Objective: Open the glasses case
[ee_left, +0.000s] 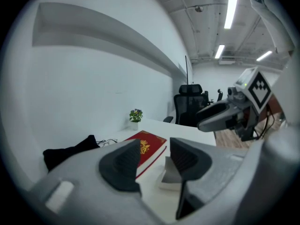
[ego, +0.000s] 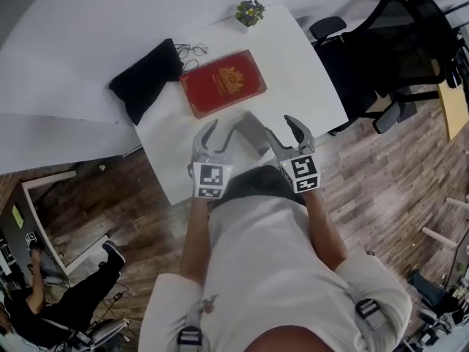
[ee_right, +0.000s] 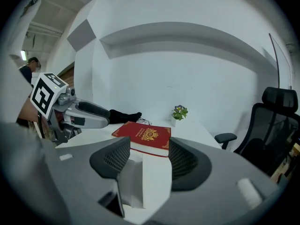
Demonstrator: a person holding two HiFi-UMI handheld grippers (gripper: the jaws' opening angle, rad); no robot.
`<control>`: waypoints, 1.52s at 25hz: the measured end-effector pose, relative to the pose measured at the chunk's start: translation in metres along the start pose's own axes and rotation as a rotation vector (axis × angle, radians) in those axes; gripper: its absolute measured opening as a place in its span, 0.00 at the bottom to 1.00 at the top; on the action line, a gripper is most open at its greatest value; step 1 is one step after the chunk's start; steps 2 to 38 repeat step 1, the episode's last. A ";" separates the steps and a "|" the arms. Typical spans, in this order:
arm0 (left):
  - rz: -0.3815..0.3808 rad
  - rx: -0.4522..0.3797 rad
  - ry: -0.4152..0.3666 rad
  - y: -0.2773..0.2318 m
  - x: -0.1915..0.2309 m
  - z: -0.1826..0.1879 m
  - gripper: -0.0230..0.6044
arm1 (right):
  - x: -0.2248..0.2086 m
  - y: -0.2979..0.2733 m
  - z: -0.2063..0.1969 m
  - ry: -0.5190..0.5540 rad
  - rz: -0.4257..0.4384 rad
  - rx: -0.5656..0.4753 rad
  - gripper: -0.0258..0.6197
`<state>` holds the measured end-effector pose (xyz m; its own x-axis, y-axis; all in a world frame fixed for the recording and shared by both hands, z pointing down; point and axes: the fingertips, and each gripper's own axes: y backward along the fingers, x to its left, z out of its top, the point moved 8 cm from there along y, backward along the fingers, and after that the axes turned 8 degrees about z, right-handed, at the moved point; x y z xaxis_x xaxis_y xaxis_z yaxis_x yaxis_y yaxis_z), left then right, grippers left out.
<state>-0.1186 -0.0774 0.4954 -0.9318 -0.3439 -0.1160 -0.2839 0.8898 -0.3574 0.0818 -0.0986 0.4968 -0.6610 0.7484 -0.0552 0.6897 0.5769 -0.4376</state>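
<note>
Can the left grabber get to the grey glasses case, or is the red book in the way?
Probably yes. The left gripper hangs open close to the grey box-shaped glasses case, with nothing between them. The red hardcover book with its gold crest lies farther back on the white table.

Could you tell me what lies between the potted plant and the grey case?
The red book lies between the potted plant and the grey case, in the head view.
</note>
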 end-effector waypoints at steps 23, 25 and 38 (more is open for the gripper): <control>0.004 0.000 -0.004 0.000 -0.002 0.002 0.34 | -0.003 0.002 0.000 0.002 0.004 -0.002 0.42; 0.004 0.000 -0.004 0.000 -0.002 0.002 0.34 | -0.003 0.002 0.000 0.002 0.004 -0.002 0.42; 0.004 0.000 -0.004 0.000 -0.002 0.002 0.34 | -0.003 0.002 0.000 0.002 0.004 -0.002 0.42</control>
